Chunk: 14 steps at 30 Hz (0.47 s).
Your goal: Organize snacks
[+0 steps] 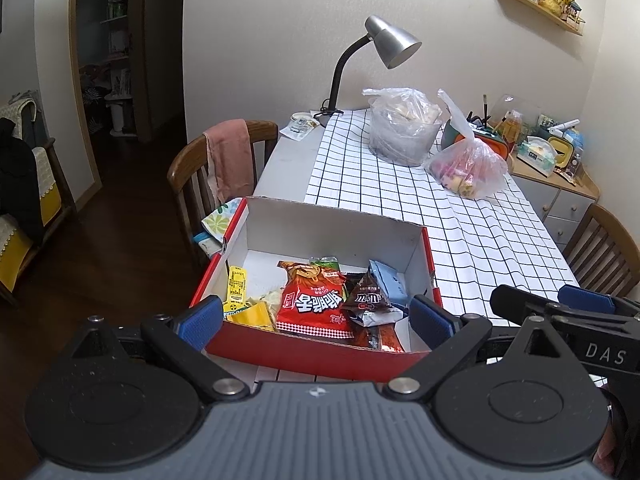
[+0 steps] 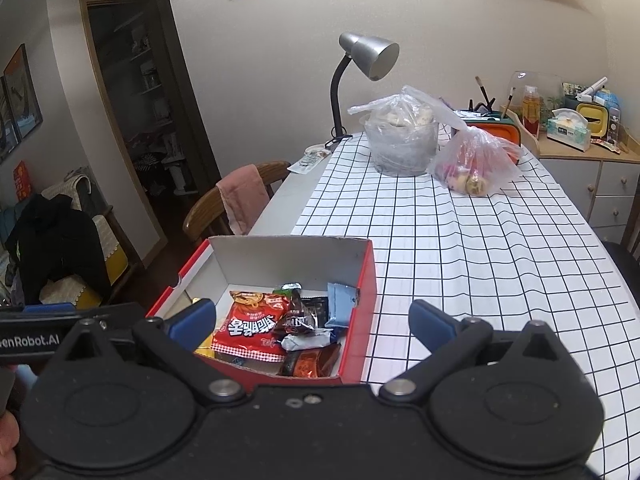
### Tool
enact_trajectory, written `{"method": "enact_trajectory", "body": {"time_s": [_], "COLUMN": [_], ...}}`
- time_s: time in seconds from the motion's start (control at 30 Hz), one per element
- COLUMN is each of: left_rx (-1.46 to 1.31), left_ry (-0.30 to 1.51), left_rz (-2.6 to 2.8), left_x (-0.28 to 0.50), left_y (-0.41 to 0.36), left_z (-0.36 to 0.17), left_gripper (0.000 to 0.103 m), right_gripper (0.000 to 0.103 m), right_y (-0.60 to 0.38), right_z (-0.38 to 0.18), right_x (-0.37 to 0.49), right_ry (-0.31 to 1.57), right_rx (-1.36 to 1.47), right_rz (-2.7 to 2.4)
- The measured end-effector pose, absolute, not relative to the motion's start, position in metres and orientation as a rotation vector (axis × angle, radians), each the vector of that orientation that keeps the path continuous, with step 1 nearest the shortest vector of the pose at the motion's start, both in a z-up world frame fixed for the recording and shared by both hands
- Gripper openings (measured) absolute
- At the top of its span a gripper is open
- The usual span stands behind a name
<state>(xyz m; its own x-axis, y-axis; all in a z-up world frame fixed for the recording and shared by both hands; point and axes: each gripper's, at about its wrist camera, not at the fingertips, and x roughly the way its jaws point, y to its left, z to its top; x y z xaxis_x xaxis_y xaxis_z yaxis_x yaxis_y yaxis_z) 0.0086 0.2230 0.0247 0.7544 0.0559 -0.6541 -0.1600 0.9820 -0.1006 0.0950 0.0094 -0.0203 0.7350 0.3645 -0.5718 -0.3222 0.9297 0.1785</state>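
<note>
Home dining room: table [image 2: 460,240], chairs [image 2: 224,208]

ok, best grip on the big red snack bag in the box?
Take the red snack bag by its crimped top edge, the far end, coming from above. It lies flat on other packets in the red box, so its sides are crowded; the top seam sticks up free. Left gripper is nearest, open.

Black left gripper [image 1: 316,320] and right gripper [image 2: 312,326], each with blue finger pads [image 1: 200,316], silver screws and white lettering.
</note>
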Motion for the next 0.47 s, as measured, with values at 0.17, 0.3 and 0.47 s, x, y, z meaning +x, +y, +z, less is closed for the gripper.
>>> {"method": "enact_trajectory", "body": {"time_s": [0.17,0.3,0.47], "left_rx": [-0.157,-0.160,-0.166], "left_ry": [0.710,0.712,0.717], "left_rz": [0.119,0.120,0.121], "left_x": [0.0074,0.0067,0.0073], "left_y": [0.2243,0.2243,0.2249], "left_z": [0.0237,0.0225,0.0202], "left_gripper": [0.100,0.100,0.100], "right_gripper": [0.103,0.103,0.103], "right_y": [0.0092,0.0089,0.0058], "right_z": [-0.0203,-0.0210,-0.0237], "right_x": [0.0950,0.0954,0.0971], "right_ry": [0.643,0.647,0.655], "right_rx": [0.067,0.068,0.072], "right_rz": [0.381,0.383,0.383]}}
